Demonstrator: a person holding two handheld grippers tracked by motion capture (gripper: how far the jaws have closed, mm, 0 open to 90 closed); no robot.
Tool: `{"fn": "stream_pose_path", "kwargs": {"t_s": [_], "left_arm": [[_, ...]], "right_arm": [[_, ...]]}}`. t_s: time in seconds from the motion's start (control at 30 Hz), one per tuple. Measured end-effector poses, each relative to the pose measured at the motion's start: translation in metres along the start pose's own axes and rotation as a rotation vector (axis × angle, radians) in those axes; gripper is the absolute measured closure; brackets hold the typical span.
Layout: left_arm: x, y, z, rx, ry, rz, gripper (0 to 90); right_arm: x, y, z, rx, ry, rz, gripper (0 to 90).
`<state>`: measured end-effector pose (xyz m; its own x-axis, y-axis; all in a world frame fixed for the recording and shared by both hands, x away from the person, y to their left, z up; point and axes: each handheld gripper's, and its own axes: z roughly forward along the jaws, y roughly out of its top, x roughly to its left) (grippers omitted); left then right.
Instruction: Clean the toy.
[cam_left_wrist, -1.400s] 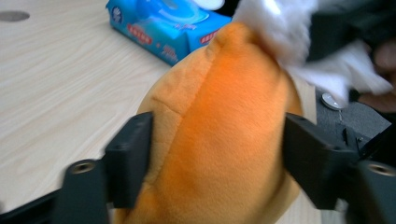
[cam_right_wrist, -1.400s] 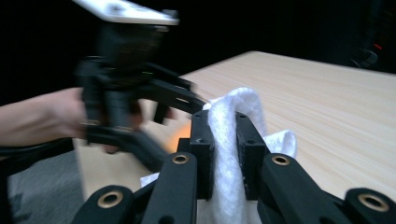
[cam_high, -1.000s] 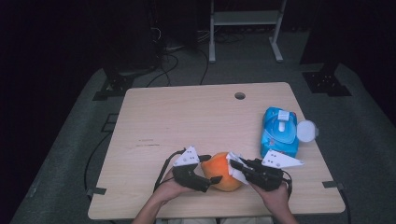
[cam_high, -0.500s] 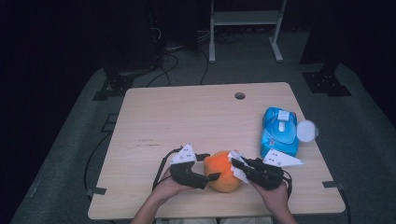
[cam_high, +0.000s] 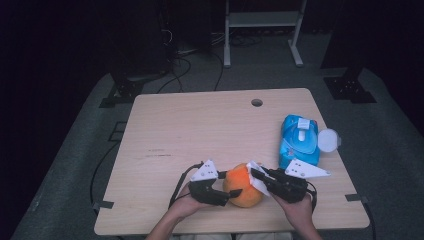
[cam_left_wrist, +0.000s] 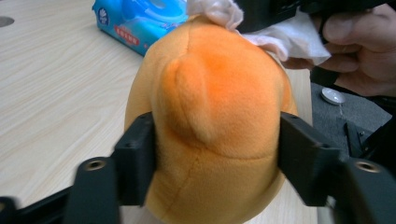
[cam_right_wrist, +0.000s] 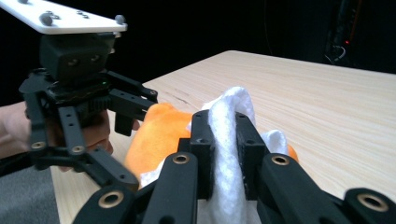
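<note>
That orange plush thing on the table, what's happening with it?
A person is wiping it. The left gripper clamps the orange plush toy from both sides near the table's front edge, while the right gripper pinches a white wipe and presses it against the toy's top. A blue pack of wipes lies to the right.

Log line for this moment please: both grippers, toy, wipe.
left gripper: shut on orange plush toy | right gripper: shut on white wipe, pressed to toy's top | wipes pack: apart, on table
</note>
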<state>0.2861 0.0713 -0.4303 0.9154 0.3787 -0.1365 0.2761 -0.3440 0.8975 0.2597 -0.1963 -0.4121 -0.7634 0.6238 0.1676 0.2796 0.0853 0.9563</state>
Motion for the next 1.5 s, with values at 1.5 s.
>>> {"fn": "stream_pose_path", "kwargs": {"t_s": [1.5], "left_arm": [[-0.029,-0.001,0.011,0.038,0.060,0.219,27.9]], "right_arm": [[-0.004,0.005,-0.002,0.041,0.116,0.083,80.4]]}}
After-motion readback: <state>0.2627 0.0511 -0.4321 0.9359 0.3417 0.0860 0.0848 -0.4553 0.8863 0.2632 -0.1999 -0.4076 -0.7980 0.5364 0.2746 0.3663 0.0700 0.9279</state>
